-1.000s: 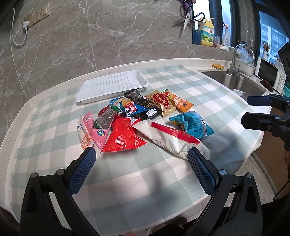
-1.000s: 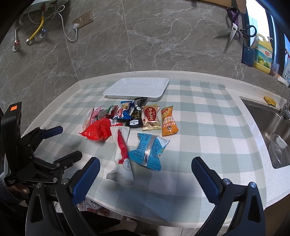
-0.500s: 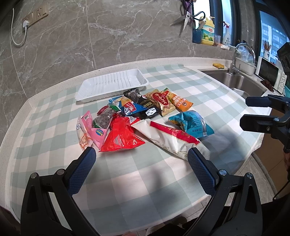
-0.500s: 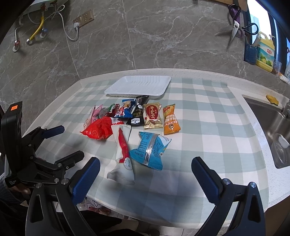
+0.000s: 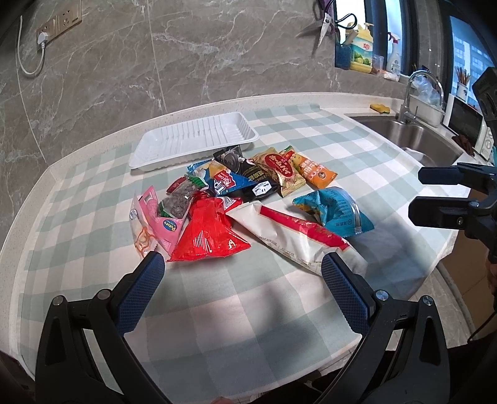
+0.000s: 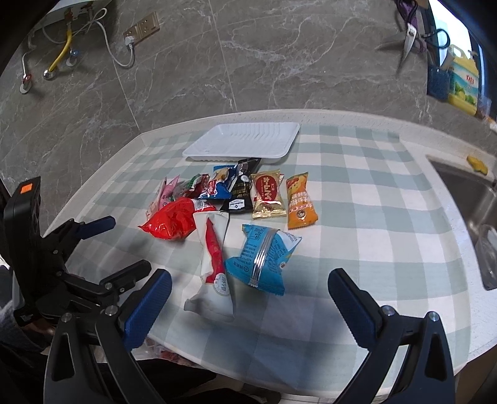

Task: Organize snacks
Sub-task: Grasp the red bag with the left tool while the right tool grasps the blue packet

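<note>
Several snack packets lie in a heap on the checked cloth: a red bag (image 5: pixel 208 233) (image 6: pixel 172 222), a long white packet with a red stripe (image 5: pixel 295 239) (image 6: pixel 212 254), a blue packet (image 5: pixel 334 211) (image 6: pixel 264 254), an orange packet (image 5: pixel 310 167) (image 6: pixel 299 202), a gold packet (image 6: pixel 267 194), a pink packet (image 5: pixel 158 217). An empty white tray (image 5: pixel 192 140) (image 6: pixel 242 141) sits behind them. My left gripper (image 5: pixel 242 273) is open and empty, just short of the red bag. My right gripper (image 6: pixel 248 289) is open and empty, in front of the blue packet.
A steel sink (image 5: pixel 410 136) with a tap is at the right of the counter. Dish soap bottles (image 5: pixel 362 49) and hanging scissors (image 5: pixel 323 28) are by the window. The marble wall with sockets (image 6: pixel 141 28) stands behind the tray. The counter's front edge is close below both grippers.
Both grippers have drifted slightly closer to the snacks. The packets and tray have not moved.
</note>
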Demonstrator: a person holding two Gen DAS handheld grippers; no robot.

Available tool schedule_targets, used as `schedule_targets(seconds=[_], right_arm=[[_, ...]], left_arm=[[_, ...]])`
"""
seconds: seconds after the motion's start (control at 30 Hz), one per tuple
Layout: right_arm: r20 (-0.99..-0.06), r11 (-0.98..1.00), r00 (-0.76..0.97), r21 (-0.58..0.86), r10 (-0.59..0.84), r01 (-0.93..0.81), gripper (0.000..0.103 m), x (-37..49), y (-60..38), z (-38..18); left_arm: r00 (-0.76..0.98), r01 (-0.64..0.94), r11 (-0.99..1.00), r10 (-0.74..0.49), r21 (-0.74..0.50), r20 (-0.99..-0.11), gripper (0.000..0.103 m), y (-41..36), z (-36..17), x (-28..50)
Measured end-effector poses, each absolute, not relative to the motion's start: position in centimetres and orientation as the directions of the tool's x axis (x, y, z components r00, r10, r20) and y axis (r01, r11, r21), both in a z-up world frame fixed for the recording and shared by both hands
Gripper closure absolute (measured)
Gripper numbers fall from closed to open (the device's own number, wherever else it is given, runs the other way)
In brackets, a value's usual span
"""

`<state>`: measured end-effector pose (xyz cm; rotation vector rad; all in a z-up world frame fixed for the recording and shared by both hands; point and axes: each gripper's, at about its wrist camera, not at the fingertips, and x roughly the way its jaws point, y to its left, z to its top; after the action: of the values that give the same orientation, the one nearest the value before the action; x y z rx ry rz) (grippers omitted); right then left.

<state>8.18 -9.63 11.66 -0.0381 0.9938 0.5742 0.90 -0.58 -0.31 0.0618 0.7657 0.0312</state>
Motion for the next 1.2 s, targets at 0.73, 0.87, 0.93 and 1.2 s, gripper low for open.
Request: schedule_targets(seconds=[0.73, 0.87, 0.93, 1.2], right_arm=[[-0.856, 0.848, 0.271, 0.297, 0.44, -0.44, 0.05, 12.6, -7.6, 7.4], [-0.871, 0.855, 0.249, 0.293, 0.423, -0.427, 0.05, 13.5, -7.1, 6.4], [-0.877, 0.858, 0.24, 0.291, 0.416, -0.424, 0.05, 13.8, -6.8, 5.9], [-0.889, 0.865, 0.218, 0.294, 0.404, -0.406, 0.05, 14.6, -6.2, 4.6]], left_arm=[[0.669, -0.032, 0.997, 0.07, 0.065, -0.74, 0.001, 0.7, -1.0, 7.6], [0.641, -0.022, 0.997, 0.067, 0.069, -0.764, 0.001, 1.4, -1.6, 10.0], [0.622, -0.023, 0.998, 0.064, 0.063, -0.781, 0.001, 1.9, -2.1, 11.1], [0.514, -0.01, 1.0, 0.01, 0.006, -0.858, 0.001, 4.1, -5.5, 14.8]])
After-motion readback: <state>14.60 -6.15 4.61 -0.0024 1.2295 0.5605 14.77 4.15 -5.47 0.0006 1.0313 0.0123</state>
